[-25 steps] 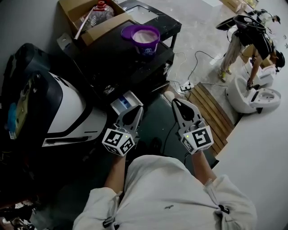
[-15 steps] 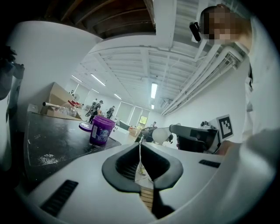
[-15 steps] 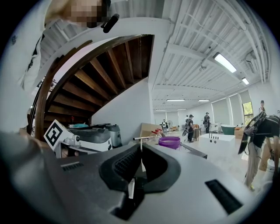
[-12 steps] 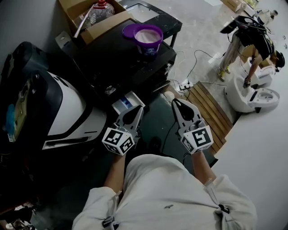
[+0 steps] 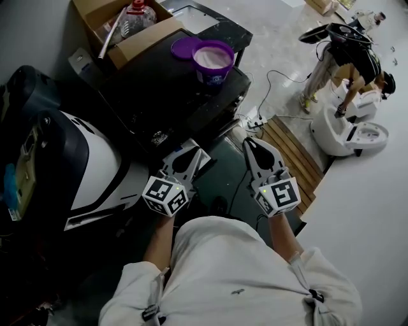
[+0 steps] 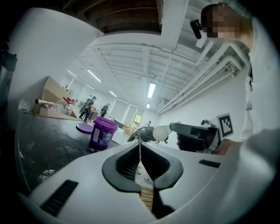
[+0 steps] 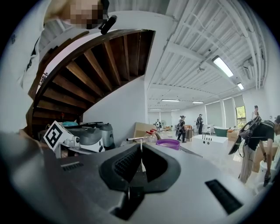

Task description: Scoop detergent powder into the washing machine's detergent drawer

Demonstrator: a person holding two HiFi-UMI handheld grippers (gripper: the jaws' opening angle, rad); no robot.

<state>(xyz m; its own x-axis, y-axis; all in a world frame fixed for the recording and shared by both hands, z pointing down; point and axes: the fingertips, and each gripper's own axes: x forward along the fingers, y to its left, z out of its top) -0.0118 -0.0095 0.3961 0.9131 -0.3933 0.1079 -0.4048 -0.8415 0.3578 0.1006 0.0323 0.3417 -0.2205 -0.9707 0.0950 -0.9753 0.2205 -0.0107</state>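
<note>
Head view: nearest the camera, the person's white shirt (image 5: pixel 236 274) fills the lower frame, with both arms reaching forward.

Left tongs (image 5: pixel 191 153): the jaws are fully together and meet along a thin seam. The left gripper view shows nothing between them.

Right tongs (image 5: pixel 250 144): same condition, jaws pressed together and empty. They are level with the left tongs and a little apart from them, over the dark floor.

Detergent drawer (image 5: pixel 204 160): it projects from the washing machine (image 5: pixel 95 162) at the left. The left tongs cover most of it, so only a pale edge shows to the right of the jaws. Whether they touch it cannot be told.

Table (image 5: pixel 159 89): black, and directly beyond the drawer.

- Purple tub (image 5: pixel 213 62): upright near the far right corner, open, with pale powder inside.
- Purple lid (image 5: pixel 183 46): flat on the table, just beside the tub on its left.
- Cardboard box (image 5: pixel 137 39): at the far left edge, holding a clear bottle (image 5: pixel 137 13) with a red cap.

Floor, right of the table: a power strip (image 5: pixel 255 124) with trailing cables, then wooden slats (image 5: pixel 290 149).

Far right: another person (image 5: pixel 347 60) bends over white equipment.
</note>
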